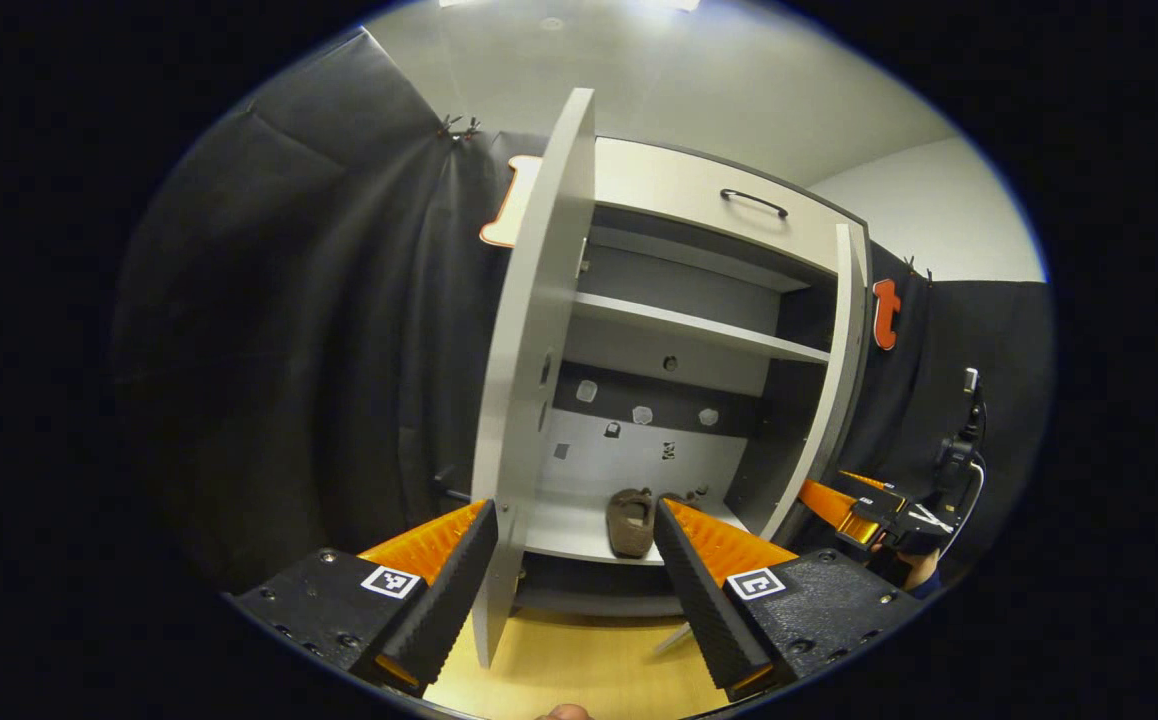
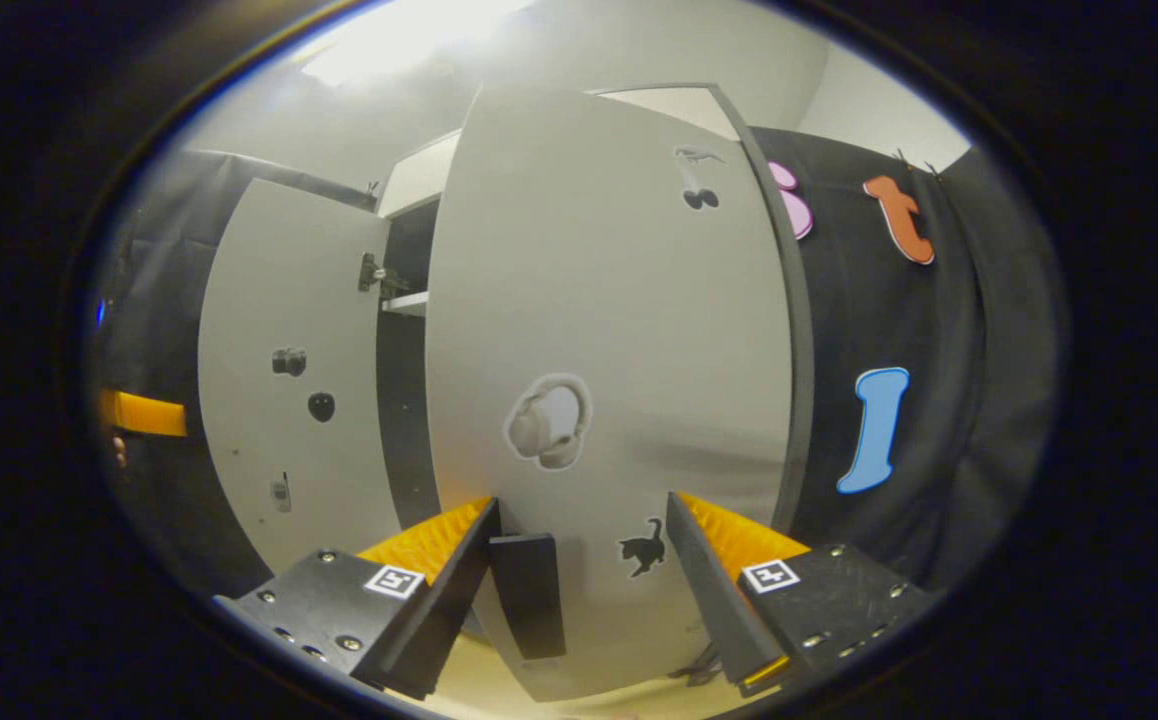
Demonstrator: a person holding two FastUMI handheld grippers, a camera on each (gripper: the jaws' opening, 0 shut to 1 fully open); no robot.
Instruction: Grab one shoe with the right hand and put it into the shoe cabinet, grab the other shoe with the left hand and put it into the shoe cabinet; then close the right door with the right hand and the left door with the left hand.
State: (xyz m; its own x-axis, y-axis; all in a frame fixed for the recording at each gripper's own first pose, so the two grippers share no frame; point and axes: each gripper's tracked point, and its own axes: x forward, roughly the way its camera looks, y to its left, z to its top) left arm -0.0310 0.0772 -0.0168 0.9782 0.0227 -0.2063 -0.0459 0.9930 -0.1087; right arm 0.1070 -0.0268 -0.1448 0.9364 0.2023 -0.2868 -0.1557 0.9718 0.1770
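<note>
Right gripper view had the right gripper open, the right door dead ahead at twelve o'clock, its handle between the fingers. Left gripper, also open, straddled the left door edge; a shoe lay inside the cabinet.

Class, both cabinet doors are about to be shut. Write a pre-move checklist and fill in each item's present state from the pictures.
1. Shoe lies on the bottom shelf: ok.
2. Second shoe inside: cannot tell.
3. Left gripper open, fingers straddling the left door edge: ok.
4. Right gripper open, facing the right door: ok.
5. Right door's handle between the fingers: ok.
6. Doorway free of the grippers: ok.
</note>
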